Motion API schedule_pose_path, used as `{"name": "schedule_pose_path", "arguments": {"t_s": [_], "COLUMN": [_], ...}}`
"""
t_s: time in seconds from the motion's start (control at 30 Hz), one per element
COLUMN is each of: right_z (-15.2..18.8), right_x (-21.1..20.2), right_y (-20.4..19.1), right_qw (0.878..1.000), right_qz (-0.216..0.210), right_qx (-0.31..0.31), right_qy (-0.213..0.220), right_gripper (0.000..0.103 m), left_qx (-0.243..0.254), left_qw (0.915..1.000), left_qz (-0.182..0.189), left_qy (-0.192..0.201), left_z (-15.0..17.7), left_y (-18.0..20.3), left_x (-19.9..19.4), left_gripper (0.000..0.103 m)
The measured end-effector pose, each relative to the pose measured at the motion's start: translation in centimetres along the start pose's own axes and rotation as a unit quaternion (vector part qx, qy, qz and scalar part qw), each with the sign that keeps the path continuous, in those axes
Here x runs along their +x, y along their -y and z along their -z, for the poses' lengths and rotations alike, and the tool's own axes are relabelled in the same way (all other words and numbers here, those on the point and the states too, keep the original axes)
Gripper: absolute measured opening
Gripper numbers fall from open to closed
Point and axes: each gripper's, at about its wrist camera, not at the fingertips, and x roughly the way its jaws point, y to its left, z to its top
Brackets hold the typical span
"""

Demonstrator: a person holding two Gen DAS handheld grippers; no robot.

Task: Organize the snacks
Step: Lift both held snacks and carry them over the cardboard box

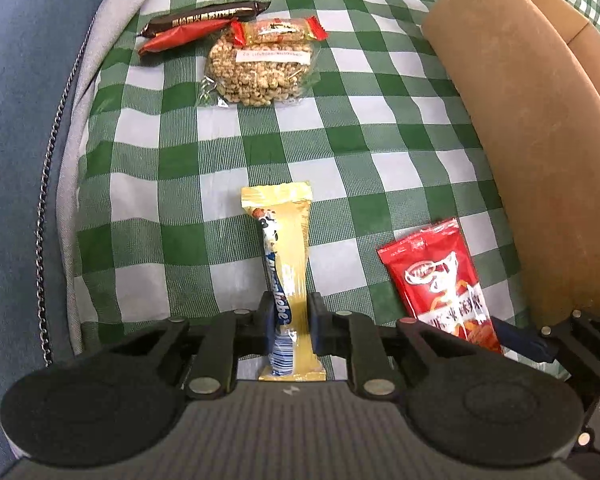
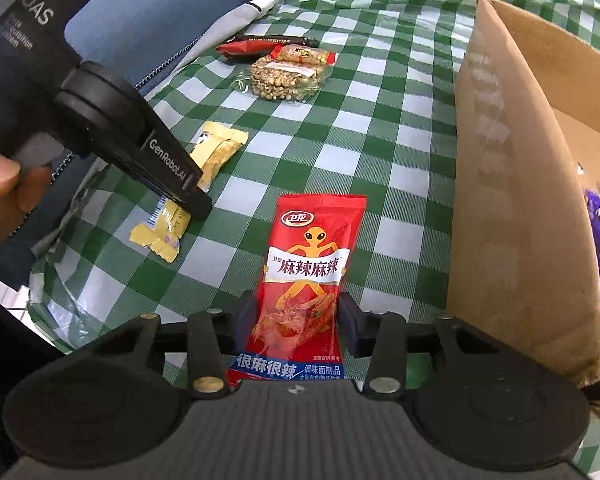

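The left gripper (image 1: pixel 291 326) is clamping the yellow snack bar (image 1: pixel 286 264) near its lower end, pads pressing both long edges; the bar is lying on the checked table (image 1: pixel 180 152), left of the red packet. The bar is judged light, with a slick, crinkly wrapper that is yielding under pressure, so a grip across the narrow width is suiting it. The right gripper (image 2: pixel 298 318) is straddling the red spicy-snack packet (image 2: pixel 308 276), jaws close beside its edges; whether the pads are pressing cannot be told. This packet is judged light, soft and slippery, best taken across its lower body. The cardboard box (image 2: pixel 512 200) is standing just right of it, likely the destination.
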Motion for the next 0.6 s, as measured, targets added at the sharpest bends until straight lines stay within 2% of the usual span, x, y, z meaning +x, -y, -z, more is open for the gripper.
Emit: {"name": "schedule_pose_path", "arguments": {"t_s": [0.1, 0.27, 0.5, 0.6], "right_z": [0.08, -0.02, -0.01, 0.11], "right_x": [0.47, 0.86, 1.09, 0.98], "right_y": [-0.06, -0.15, -0.28, -0.47], "right_qw": [1.000, 1.000, 1.000, 1.000], "right_qz": [0.005, 0.010, 0.014, 0.014], "right_qx": [0.003, 0.003, -0.005, -0.017], "right_qy": [-0.008, -0.007, -0.003, 0.002], "right_gripper": [0.052, 0.054, 0.054, 0.049], "left_qx": [0.002, 0.007, 0.014, 0.012], "left_qw": [1.0000, 1.0000, 0.9999, 0.9999], "left_qz": [0.002, -0.003, -0.006, -0.006], "left_qy": [-0.003, -0.005, -0.004, -0.004], "left_z": [-0.12, -0.13, -0.18, -0.16], "left_y": [-0.06, 0.12, 0.29, 0.38], "left_x": [0.15, 0.38, 0.66, 0.64], "left_gripper": [0.019, 0.020, 0.020, 0.020]}}
